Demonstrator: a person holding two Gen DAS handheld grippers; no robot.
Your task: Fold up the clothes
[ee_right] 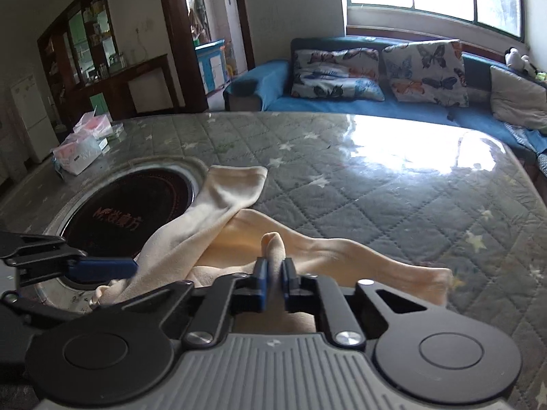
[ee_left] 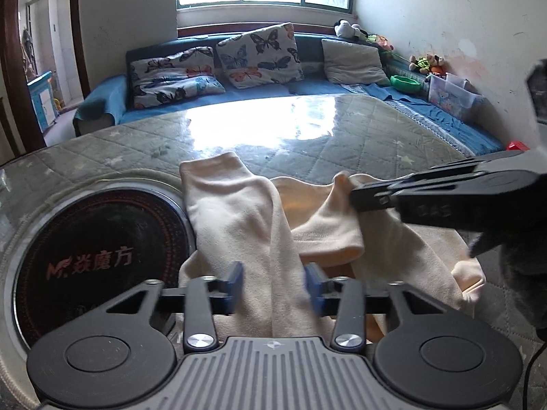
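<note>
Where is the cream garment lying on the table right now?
The cream garment lies at the near edge of the quilted table, just right of the round black cooktop, with its right part pinched in the right gripper.

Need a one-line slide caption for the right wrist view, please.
Right tool pinches a fold of the cream garment on the quilted table; left tool reaches its other side.

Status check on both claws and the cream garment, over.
Right claw shut on a pinched fold of the cream garment. Left claw straddling a garment leg, grip unclear. Garment partly overlaps the inset cooktop.
</note>
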